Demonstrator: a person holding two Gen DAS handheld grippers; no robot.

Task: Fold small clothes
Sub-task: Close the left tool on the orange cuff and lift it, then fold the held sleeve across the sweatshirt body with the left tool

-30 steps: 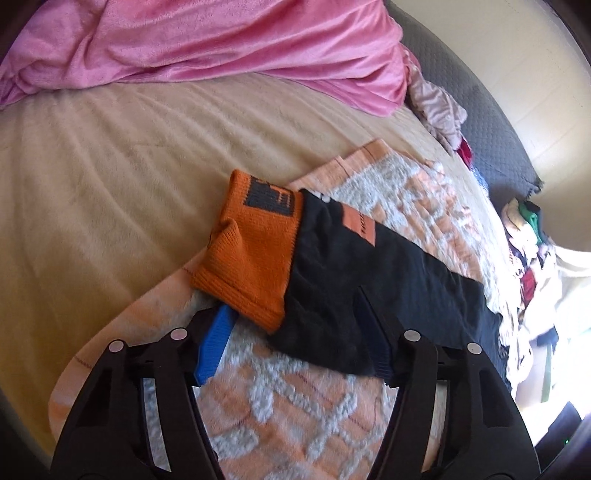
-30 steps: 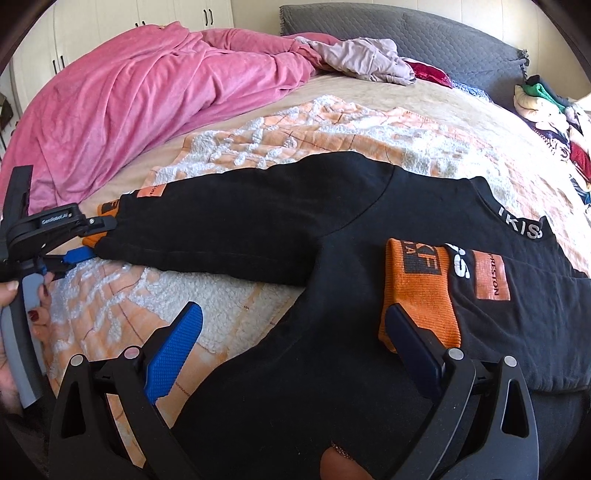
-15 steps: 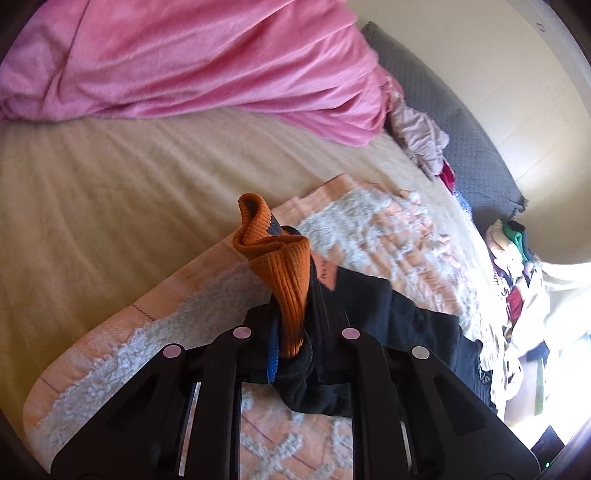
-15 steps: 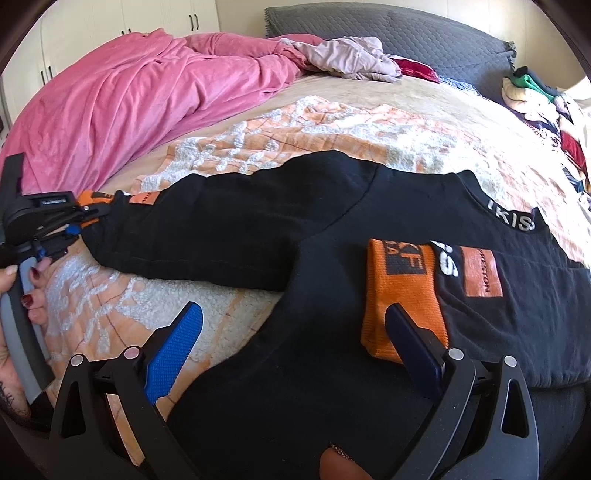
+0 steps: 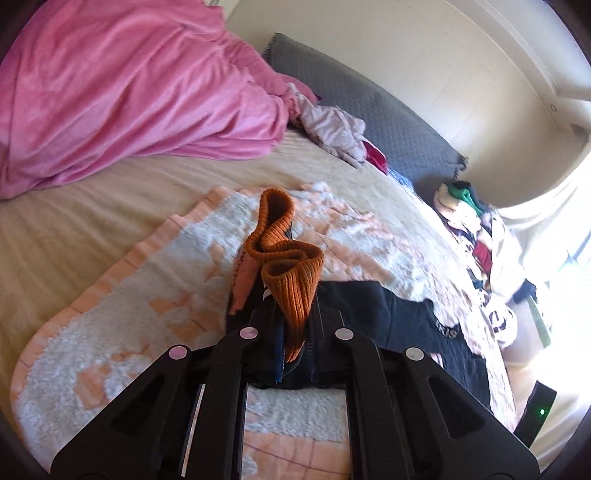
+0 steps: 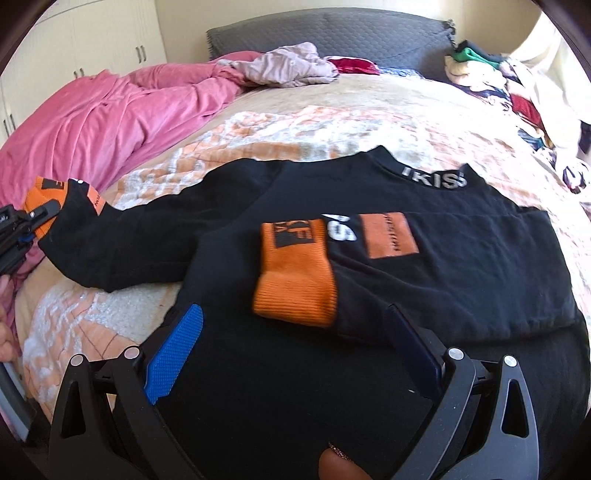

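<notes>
A small black sweatshirt (image 6: 443, 280) with orange cuffs lies on a fluffy orange-and-white blanket (image 6: 258, 147). One sleeve is folded across the chest, its orange cuff (image 6: 295, 284) lying flat. My left gripper (image 5: 295, 332) is shut on the other sleeve's orange cuff (image 5: 291, 273) and holds it lifted; in the right wrist view that gripper (image 6: 26, 225) shows at the far left. My right gripper (image 6: 295, 343) is open and empty, hovering over the sweatshirt's lower body just below the folded cuff.
A pink duvet (image 6: 92, 122) is heaped at the back left. A grey pillow (image 6: 332, 33) and crumpled lilac clothes (image 6: 288, 66) lie at the bed's head. A pile of mixed clothes (image 6: 517, 85) sits at the right. Beige sheet (image 5: 92, 206) surrounds the blanket.
My left gripper closed on the sleeve's orange cuff and lifted it off the blanket. My right gripper stayed open and drew back slightly from the folded cuff.
</notes>
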